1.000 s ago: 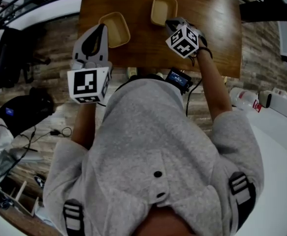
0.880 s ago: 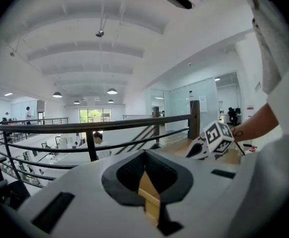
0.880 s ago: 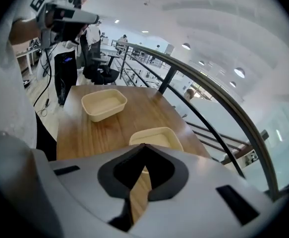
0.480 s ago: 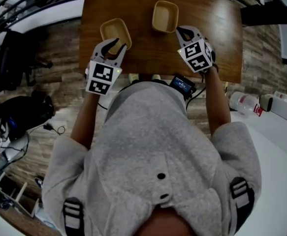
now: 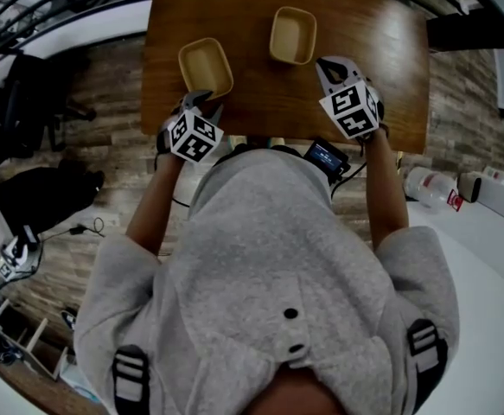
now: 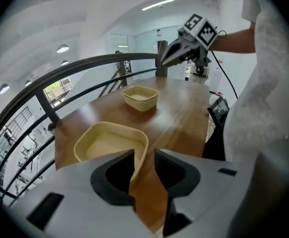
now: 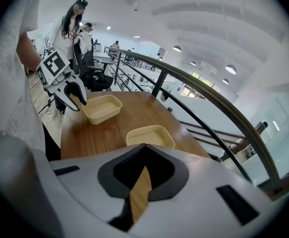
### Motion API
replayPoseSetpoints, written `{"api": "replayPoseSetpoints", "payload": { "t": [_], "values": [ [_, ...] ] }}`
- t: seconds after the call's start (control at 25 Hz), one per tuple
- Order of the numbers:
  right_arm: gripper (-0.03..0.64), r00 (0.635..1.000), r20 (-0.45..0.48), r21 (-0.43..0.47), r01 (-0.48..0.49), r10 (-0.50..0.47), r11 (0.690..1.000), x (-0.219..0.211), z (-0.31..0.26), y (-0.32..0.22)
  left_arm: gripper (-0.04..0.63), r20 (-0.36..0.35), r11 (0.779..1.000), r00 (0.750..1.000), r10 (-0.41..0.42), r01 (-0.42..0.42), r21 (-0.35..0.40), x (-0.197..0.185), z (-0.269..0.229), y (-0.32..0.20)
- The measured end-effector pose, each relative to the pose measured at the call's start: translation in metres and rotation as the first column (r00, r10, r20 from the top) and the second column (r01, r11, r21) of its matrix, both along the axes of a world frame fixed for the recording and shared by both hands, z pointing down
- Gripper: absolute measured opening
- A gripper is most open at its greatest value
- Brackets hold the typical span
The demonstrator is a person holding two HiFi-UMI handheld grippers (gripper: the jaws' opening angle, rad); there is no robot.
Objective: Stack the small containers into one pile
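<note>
left container (image 5: 206, 67): on the wooden table (image 5: 260, 102), left half, upright, empty. Not stacked.
right container (image 5: 292, 35): same table, further from the person, upright, empty, well apart from the left one.
stack: none, both containers sit singly on the wood.
left gripper (image 5: 201, 100): at the near edge of the left container, pointing steeply down.
left jaws: spread and have just been opening. In the left gripper view (image 6: 144, 155) the container's near-right wall (image 6: 140, 155) runs into the gap, one jaw over the inside, the other outside. Pads not clamped on it.
right gripper (image 5: 323, 63): above the table, just right of the right container and nearer the person, not touching it.
right jaws: pressed together, nothing between. In the right gripper view (image 7: 143, 150) only table wood shows through the slit, right container (image 7: 150, 135) just ahead.
cross-check: the right gripper view also shows the left container (image 7: 102, 108) with the left gripper (image 7: 75, 95) at its rim. The left gripper view shows the right container (image 6: 140, 97) and the right gripper (image 6: 165, 61) raised beyond it.
surroundings: black railing (image 6: 85, 66) curving past the table's far side; person's grey hoodie (image 5: 277, 258) fills the lower head view.
</note>
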State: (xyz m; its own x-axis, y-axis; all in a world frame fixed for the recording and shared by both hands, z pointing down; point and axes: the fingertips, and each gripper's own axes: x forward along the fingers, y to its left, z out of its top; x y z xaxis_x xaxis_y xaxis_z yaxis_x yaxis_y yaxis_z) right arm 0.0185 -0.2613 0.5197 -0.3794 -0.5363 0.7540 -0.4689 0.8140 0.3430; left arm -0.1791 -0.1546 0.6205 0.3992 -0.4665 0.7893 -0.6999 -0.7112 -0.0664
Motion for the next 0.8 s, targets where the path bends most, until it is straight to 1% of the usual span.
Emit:
{"api": "replayPoseSetpoints", "payload": {
  "t": [0.08,0.16,0.28,0.44,0.56,0.68,0.8],
  "values": [
    [0.015,1.0,0.001,0.002,-0.006,0.006,1.0,0.003,-0.001,0.002,0.133,0.038,1.0,0.999,0.02,-0.02,-0.019,-0.001,0.012,0.004],
    [0.015,1.0,0.0,-0.001,-0.015,0.015,1.0,0.006,-0.002,0.005,0.133,0.057,0.999,0.998,0.03,-0.029,-0.026,-0.002,0.018,0.006],
    [0.015,0.999,-0.004,-0.003,-0.036,0.036,0.999,0.013,-0.002,0.01,0.133,0.072,0.999,0.996,0.045,-0.043,-0.026,0.0,0.024,0.006],
    [0.015,0.999,0.0,-0.005,-0.046,0.046,0.999,0.017,-0.001,0.014,0.132,0.126,0.997,0.99,0.071,-0.07,-0.017,0.0,0.03,0.003],
    [0.015,0.998,-0.007,-0.002,-0.062,0.062,0.998,0.027,-0.001,0.016,0.132,0.135,0.996,0.987,0.091,-0.09,-0.015,0.007,0.033,-0.002],
    [0.015,0.997,-0.007,0.004,-0.073,0.073,0.997,0.029,0.0,0.017,0.13,0.145,0.994,0.984,0.107,-0.103,-0.034,0.005,0.039,-0.002],
    [0.015,0.997,-0.013,0.01,-0.079,0.079,0.997,0.032,-0.001,0.02,0.109,0.156,0.993,0.981,0.118,-0.113,-0.037,0.006,0.04,-0.002]
  ]
}}
